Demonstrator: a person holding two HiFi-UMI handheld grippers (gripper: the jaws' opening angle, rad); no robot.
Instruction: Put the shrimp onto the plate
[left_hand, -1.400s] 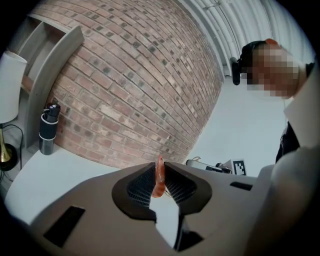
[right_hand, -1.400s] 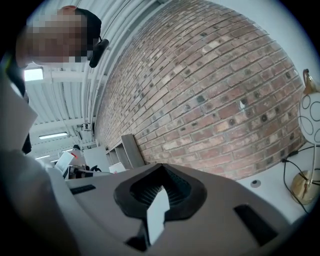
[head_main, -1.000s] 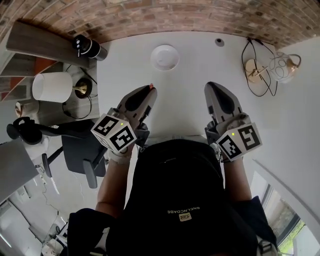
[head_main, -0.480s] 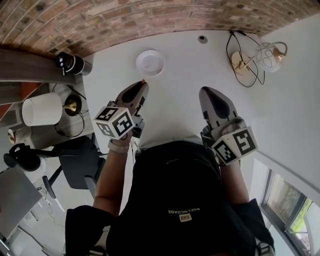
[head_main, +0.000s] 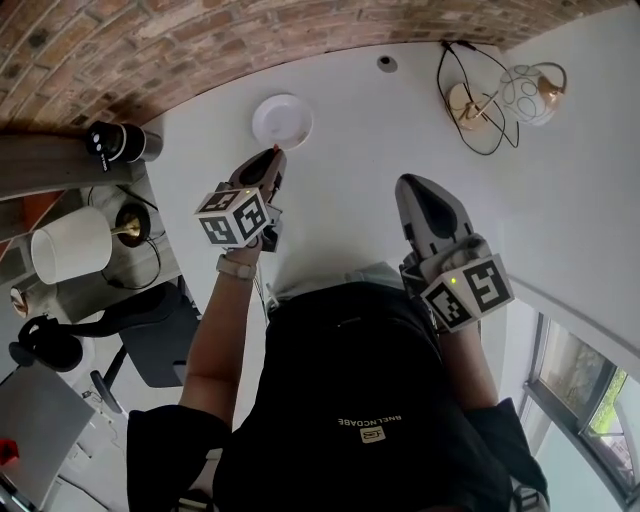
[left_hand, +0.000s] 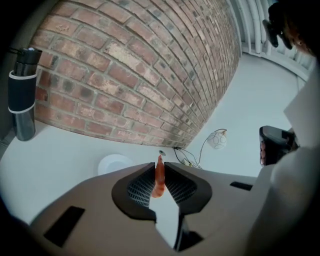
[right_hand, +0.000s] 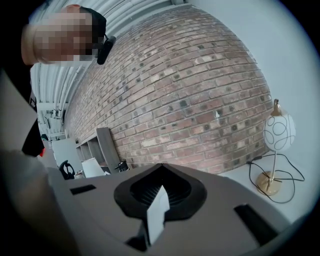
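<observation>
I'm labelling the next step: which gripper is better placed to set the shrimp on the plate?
Left. The left gripper is shut on the shrimp, and its tip sits just short of the plate. The right gripper is shut on nothing and lies farther from the plate.

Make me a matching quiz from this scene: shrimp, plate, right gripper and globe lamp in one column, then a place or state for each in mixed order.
Things:
1. shrimp
2. plate
3. right gripper
4. globe lamp

Places or states:
A. shut, with nothing between the jaws
B. clamped upright in the left gripper
C. bare, lying just ahead of the left gripper
D. standing at the far right of the head view

Pairs: 1-B, 2-C, 3-A, 4-D
</observation>
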